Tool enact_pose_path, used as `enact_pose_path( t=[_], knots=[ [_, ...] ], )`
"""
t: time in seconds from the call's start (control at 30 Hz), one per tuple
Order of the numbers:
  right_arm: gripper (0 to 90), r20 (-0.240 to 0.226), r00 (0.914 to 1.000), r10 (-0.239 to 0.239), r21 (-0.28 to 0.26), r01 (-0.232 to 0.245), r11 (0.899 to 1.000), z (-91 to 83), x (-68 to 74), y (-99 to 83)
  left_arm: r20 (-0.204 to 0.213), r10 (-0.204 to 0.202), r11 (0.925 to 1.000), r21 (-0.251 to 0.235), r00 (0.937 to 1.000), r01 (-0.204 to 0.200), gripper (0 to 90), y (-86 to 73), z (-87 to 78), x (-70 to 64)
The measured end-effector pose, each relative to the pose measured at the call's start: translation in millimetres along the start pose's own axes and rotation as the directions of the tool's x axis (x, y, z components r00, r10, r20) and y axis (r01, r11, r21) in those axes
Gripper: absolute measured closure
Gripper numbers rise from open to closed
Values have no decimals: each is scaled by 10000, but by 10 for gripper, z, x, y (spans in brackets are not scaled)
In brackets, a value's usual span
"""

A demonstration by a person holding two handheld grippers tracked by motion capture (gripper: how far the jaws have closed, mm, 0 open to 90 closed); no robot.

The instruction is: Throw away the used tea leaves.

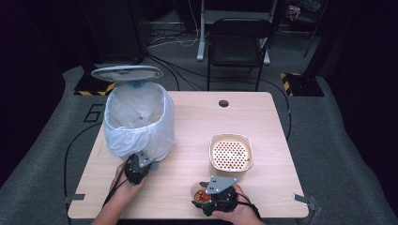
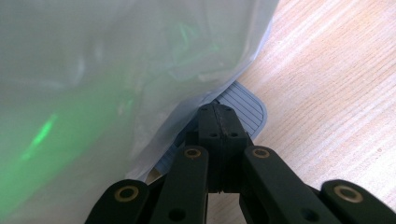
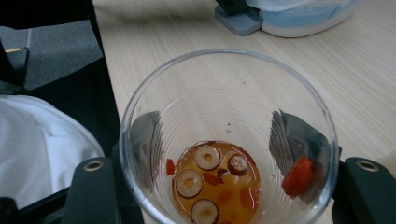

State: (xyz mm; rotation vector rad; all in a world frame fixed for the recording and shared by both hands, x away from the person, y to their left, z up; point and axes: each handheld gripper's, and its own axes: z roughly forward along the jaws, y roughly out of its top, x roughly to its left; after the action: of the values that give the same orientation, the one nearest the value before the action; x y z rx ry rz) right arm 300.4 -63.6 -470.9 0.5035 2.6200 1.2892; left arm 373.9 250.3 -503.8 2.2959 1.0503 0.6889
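Clamped between the jaws of the right claw (image 3: 224, 186), a clear plastic cup (image 3: 229, 140) is held at the near edge of the bench (image 1: 187, 122). Thin, flexible walls are judged easily crushed; liquid and fruit slices remain inside, so upright handling is advised. The left claw (image 2: 217, 123), fully closed, is pressed on the bin pedal (image 2: 245, 105).

A lined bin (image 1: 136, 119) stands at the table's (image 1: 187, 197) left, a strainer bowl (image 1: 231, 152) to its right, and a cup (image 1: 199, 193) in front of the bowl.
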Motion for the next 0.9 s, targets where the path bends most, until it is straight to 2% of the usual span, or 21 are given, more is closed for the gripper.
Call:
enact_pose_path(
  t=[0.03, 0.1, 0.17, 0.2, 0.3, 0.33, 0.37, 0.47, 0.6, 0.9],
  knots=[
    [343, 14, 9998, 201, -51, -201, 9998, -14, 10, 9, 46, -168, 9998, -143, 9998, 169, 900, -2, 7, -11],
    [345, -151, 9995, 294, -69, -295, 9995, -65, 10, 51, 40, -137, 9998, -124, 9999, 138, 900, -2, 7, -10],
    [346, -311, 9993, 223, -146, -228, 9996, -100, 21, 104, 18, -122, 9998, -133, 9999, 123, 900, -3, 7, -13],
    [346, -372, 9993, 36, -69, -38, 10000, -115, 16, 127, 17, -119, 9995, -292, 9999, 119, 900, -4, 15, -16],
    [346, -567, 9984, 92, -58, -95, 9999, -151, 41, 211, 6, -56, 9999, -143, 10000, 56, 900, 1, 5, -8],
    [346, -650, 9979, 1, 5, -1, 10000, -161, 37, 228, -93, 101, 9999, -132, 9999, -102, 900, 4, -2, 1],
    [346, -650, 9978, 100, -26, -102, 9999, -169, 46, 253, -147, 157, 9997, -162, 9998, -160, 900, 5, -8, 0],
    [346, -717, 9974, -45, -8, 45, 10000, -200, 30, 324, -105, 125, 9997, -207, 9999, -127, 900, 3, -2, 1],
    [346, -875, 9962, 2, -12, -3, 10000, -254, 5, 429, -119, 157, 9997, -162, 9998, -159, 900, 4, -6, 0],
    [347, -748, 9972, -10, -62, 6, 10000, -453, -84, 708, -109, 104, 9998, -193, 9999, -106, 900, 3, -3, -1]
  ],
)
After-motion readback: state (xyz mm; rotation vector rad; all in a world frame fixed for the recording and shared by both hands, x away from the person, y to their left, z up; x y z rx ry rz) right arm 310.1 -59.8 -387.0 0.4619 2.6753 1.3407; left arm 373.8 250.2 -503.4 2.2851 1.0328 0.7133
